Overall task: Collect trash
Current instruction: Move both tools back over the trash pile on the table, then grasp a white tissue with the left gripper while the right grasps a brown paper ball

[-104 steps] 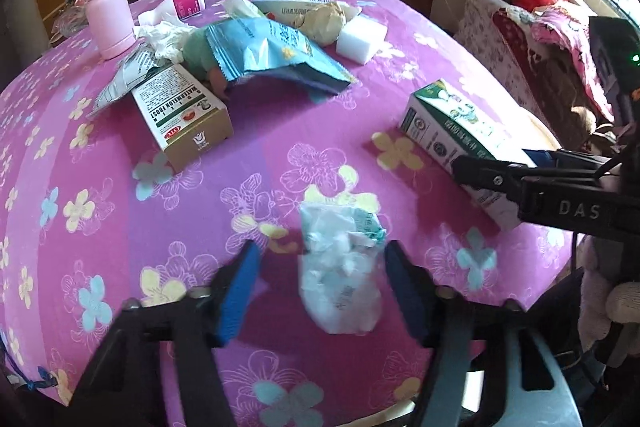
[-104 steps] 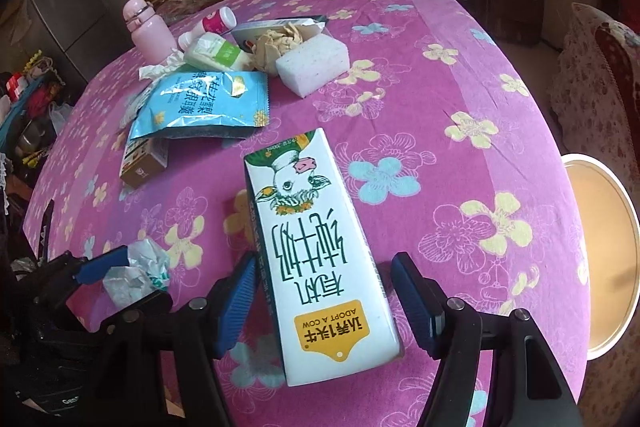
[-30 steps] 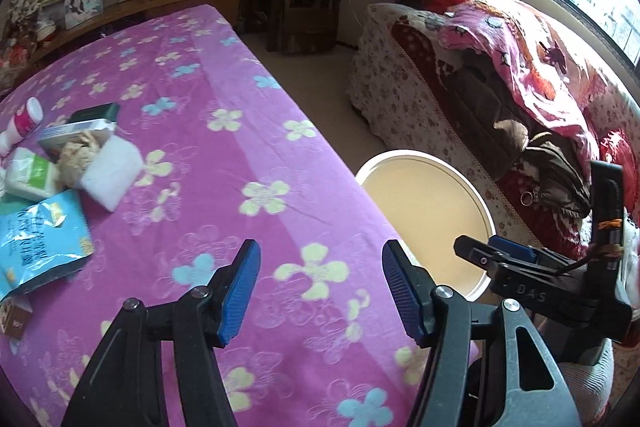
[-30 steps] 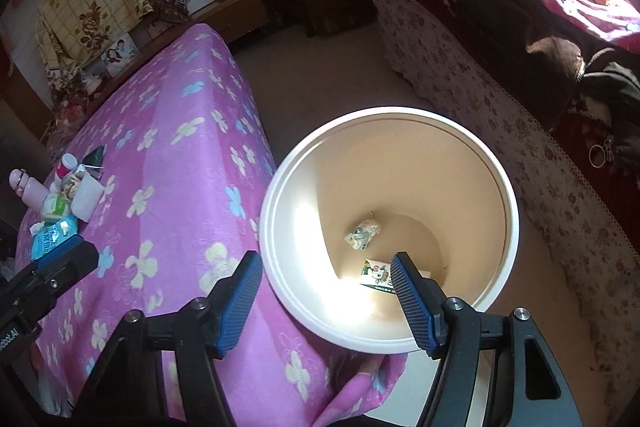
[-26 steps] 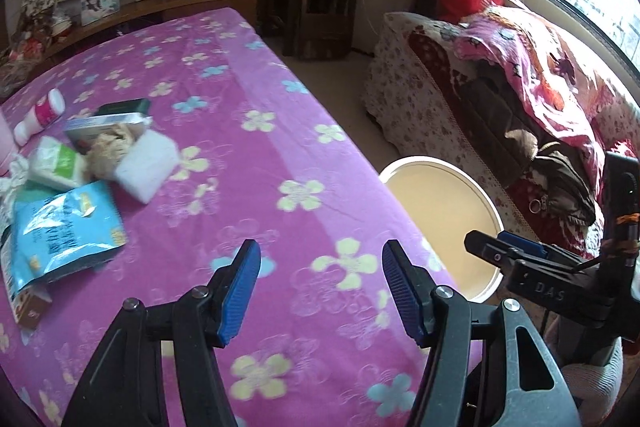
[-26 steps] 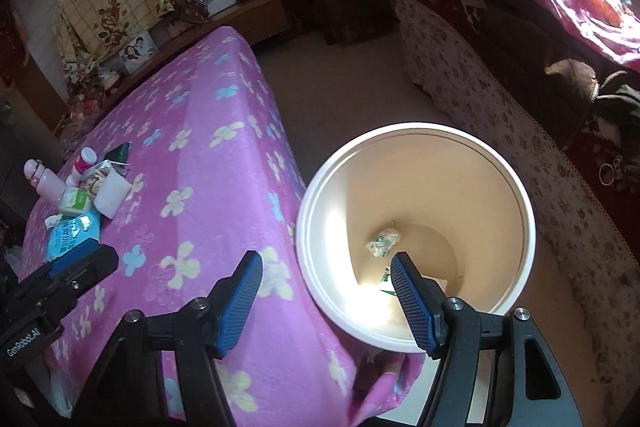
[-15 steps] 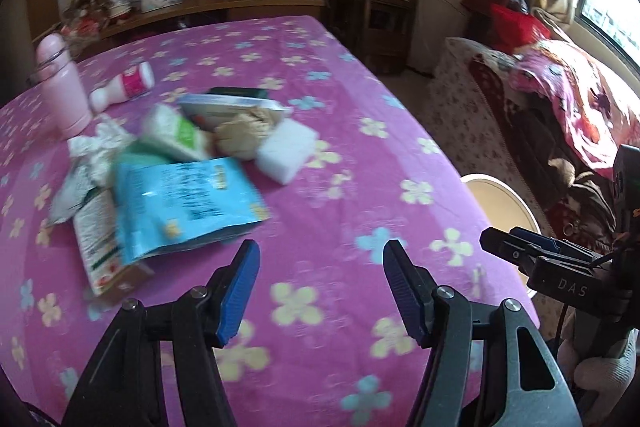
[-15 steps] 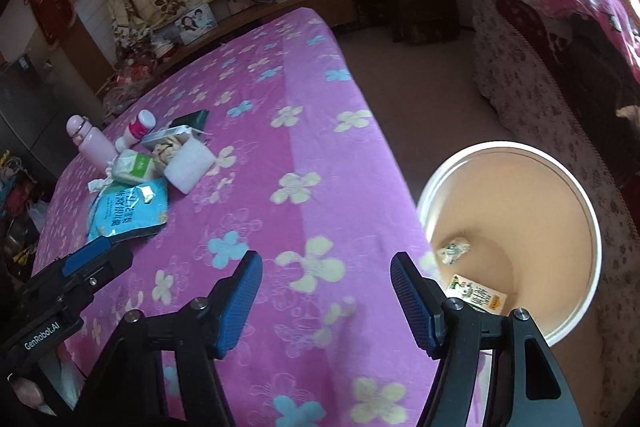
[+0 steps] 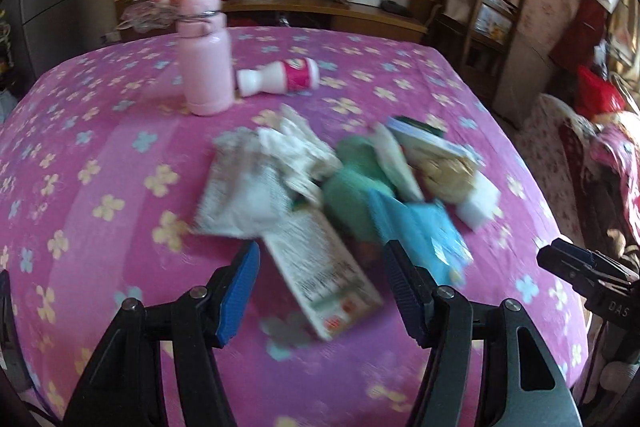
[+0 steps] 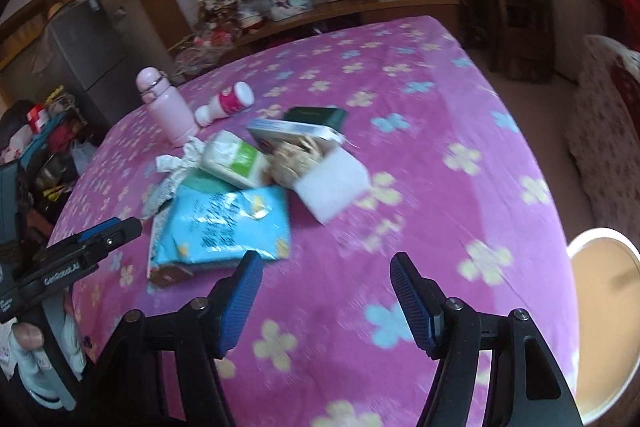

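Observation:
A heap of trash lies on the pink flowered tablecloth (image 9: 100, 155): a white box with red print (image 9: 324, 275), a blue snack bag (image 9: 424, 235) (image 10: 224, 227), crumpled tissue (image 9: 296, 151), a silver wrapper (image 9: 240, 199), a green-white pack (image 10: 236, 159), a brown wad (image 10: 296, 155) and a white sponge (image 10: 332, 187). My left gripper (image 9: 322, 291) is open and empty, its jaws on either side of the white box's near end. My right gripper (image 10: 326, 299) is open and empty over bare cloth, right of the blue bag. The white bin (image 10: 600, 307) stands at the table's right.
A pink flask (image 9: 204, 55) stands upright at the back, with a small white and pink bottle (image 9: 280, 81) lying beside it. A dark flat box (image 10: 316, 117) lies behind the heap. A wooden chair (image 9: 480, 23) and a sofa (image 9: 592, 155) stand to the right.
Both grippers swung from the bin back to the table. The milk carton and the tissue wad now lie in the bin. The left gripper came close to the white box.

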Demonstrator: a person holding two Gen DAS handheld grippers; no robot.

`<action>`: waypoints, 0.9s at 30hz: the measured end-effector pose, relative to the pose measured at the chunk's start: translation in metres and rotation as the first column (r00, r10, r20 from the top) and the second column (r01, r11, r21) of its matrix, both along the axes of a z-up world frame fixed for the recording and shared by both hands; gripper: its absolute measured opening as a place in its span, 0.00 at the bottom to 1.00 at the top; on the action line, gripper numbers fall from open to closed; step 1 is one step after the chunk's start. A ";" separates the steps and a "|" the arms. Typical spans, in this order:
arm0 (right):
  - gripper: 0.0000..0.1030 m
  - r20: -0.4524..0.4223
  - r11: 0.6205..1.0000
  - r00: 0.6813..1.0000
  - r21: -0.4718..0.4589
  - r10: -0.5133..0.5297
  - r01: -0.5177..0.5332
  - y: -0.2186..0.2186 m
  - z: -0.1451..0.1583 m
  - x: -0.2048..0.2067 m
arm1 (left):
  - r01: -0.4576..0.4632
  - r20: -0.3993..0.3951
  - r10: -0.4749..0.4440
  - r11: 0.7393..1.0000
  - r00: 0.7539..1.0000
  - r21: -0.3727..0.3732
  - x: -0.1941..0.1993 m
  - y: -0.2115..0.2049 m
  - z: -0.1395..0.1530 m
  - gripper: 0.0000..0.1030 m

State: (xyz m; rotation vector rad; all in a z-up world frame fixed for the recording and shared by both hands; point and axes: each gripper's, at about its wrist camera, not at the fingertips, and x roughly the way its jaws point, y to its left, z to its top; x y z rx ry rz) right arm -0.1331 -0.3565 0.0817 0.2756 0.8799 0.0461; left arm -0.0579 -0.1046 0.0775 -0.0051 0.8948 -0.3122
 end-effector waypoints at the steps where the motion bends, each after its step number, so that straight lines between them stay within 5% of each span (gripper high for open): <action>1: 0.68 -0.001 1.000 1.000 -0.008 0.016 -0.016 0.005 0.001 0.010 | -0.005 -0.001 0.005 1.000 1.000 -0.002 0.005 0.003 0.001 0.63; 10: 0.56 -0.012 0.989 0.994 -0.098 0.111 -0.112 0.038 -0.002 0.083 | -0.039 -0.022 0.039 0.999 0.999 0.011 0.072 0.008 -0.008 0.63; 19: 0.56 -0.111 0.957 0.984 -0.239 0.142 -0.165 0.049 -0.030 0.128 | 0.037 -0.043 -0.030 0.982 0.999 0.184 0.119 -0.032 -0.033 0.63; 22: 0.39 -0.120 0.952 0.982 -0.253 0.144 -0.170 0.046 -0.037 0.133 | 0.057 -0.037 -0.051 0.977 0.998 0.208 0.124 -0.043 -0.037 0.49; 24: 0.35 -0.109 0.954 0.982 -0.240 0.156 -0.178 0.043 -0.038 0.133 | 0.095 -0.063 -0.085 0.977 0.994 0.189 0.127 -0.049 -0.038 0.17; 27: 0.34 -0.075 0.965 0.984 -0.196 0.161 -0.173 0.038 -0.030 0.125 | 0.110 -0.073 -0.099 0.979 0.992 0.174 0.125 -0.051 -0.038 0.13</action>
